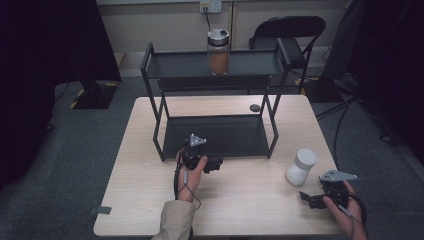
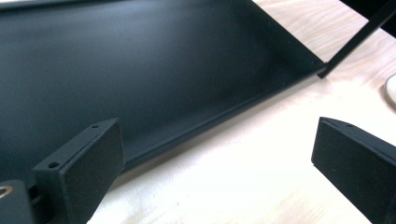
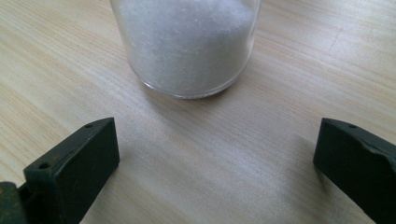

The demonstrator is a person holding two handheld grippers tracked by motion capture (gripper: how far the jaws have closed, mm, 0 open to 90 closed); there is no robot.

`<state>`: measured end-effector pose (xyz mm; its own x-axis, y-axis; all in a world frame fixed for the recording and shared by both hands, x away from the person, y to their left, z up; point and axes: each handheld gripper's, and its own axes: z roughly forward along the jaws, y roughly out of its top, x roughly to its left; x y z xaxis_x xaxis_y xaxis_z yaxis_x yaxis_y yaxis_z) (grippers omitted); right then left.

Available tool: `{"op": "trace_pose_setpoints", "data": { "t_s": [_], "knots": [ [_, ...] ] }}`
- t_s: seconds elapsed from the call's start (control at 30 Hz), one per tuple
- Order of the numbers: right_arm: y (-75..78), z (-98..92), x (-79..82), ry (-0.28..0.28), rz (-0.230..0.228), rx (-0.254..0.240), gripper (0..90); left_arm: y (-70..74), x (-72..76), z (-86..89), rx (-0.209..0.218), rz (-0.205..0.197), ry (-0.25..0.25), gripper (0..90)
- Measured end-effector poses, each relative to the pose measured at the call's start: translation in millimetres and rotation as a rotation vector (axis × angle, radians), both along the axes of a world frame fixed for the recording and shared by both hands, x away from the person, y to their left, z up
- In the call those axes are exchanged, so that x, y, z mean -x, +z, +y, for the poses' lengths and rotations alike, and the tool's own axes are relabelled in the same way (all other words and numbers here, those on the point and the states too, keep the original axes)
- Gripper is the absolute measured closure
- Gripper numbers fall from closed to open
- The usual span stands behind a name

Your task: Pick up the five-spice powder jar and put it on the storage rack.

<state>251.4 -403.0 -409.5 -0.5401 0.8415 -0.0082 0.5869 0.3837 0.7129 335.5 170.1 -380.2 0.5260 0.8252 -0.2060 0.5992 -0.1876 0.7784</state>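
Observation:
A glass jar of white powder [image 1: 301, 166] with a white lid stands on the table at the right. In the right gripper view the white jar [image 3: 187, 42] is just ahead of the jaws, which stand wide apart. My right gripper [image 1: 307, 197] [image 3: 217, 135] is open, low on the table, a little short of that jar. My left gripper [image 1: 219, 164] [image 2: 215, 140] is open at the front edge of the black rack's lower shelf [image 2: 140, 70], holding nothing. A jar of orange-brown stuff [image 1: 218, 52] stands on the rack's top shelf [image 1: 180, 65].
The two-tier black rack [image 1: 160, 125] takes up the middle of the wooden table [image 1: 140, 200]. A small dark disc [image 1: 255, 107] lies behind its right leg. A black folding chair [image 1: 290, 30] stands beyond the table. The rack's front right post [image 2: 359, 37] rises ahead of the left gripper.

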Motion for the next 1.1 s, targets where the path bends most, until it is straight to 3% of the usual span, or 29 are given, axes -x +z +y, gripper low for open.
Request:
{"op": "trace_pose_setpoints", "data": {
  "t_s": [0.37, 0.57, 1.1],
  "knots": [
    [0.0, 0.0, 0.0, 0.0, 0.0, 0.0, 0.0, -8.4, 11.2, 3.9, -0.044, 0.017, -0.012, 1.8],
    [0.0, 0.0, 0.0, 0.0, 0.0, 0.0, 0.0, -11.8, 20.7, 5.5, -0.092, 0.027, -0.006, 1.8],
    [0.0, 0.1, 0.0, 0.0, 0.0, 0.0, 0.0, -17.4, 33.8, 9.9, -0.147, 0.033, -0.02, 1.9]
  ]
}}
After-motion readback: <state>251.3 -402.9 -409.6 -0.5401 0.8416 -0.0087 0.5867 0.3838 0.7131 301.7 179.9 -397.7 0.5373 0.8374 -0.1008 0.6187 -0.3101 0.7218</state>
